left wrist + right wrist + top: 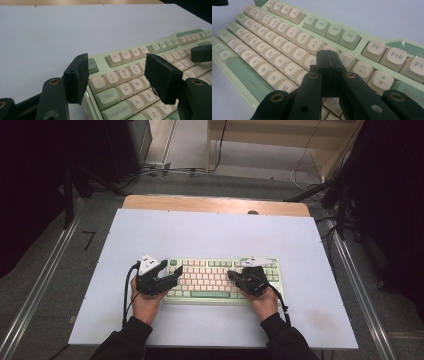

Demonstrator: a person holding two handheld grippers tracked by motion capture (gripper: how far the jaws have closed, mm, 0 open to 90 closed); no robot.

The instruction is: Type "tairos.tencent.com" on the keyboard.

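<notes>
1. High view: the keyboard (220, 280) lies on the white table (210, 232), near the person's edge, with much free table on the far side and at both sides. The left gripper (172, 270) is at the left end of the keyboard, its jaws spread. The right gripper (231, 275) is over the right half, pointing left, jaws pressed together.

2. Left gripper view: the left gripper (117, 77) holds its jaws apart above the Tab and Q keys of the keyboard (130, 90), pinching nothing.

3. Right gripper view: the right gripper (327, 62) has its jaws pressed together, nothing between them, just above the number row of the keyboard (287, 37).
</notes>
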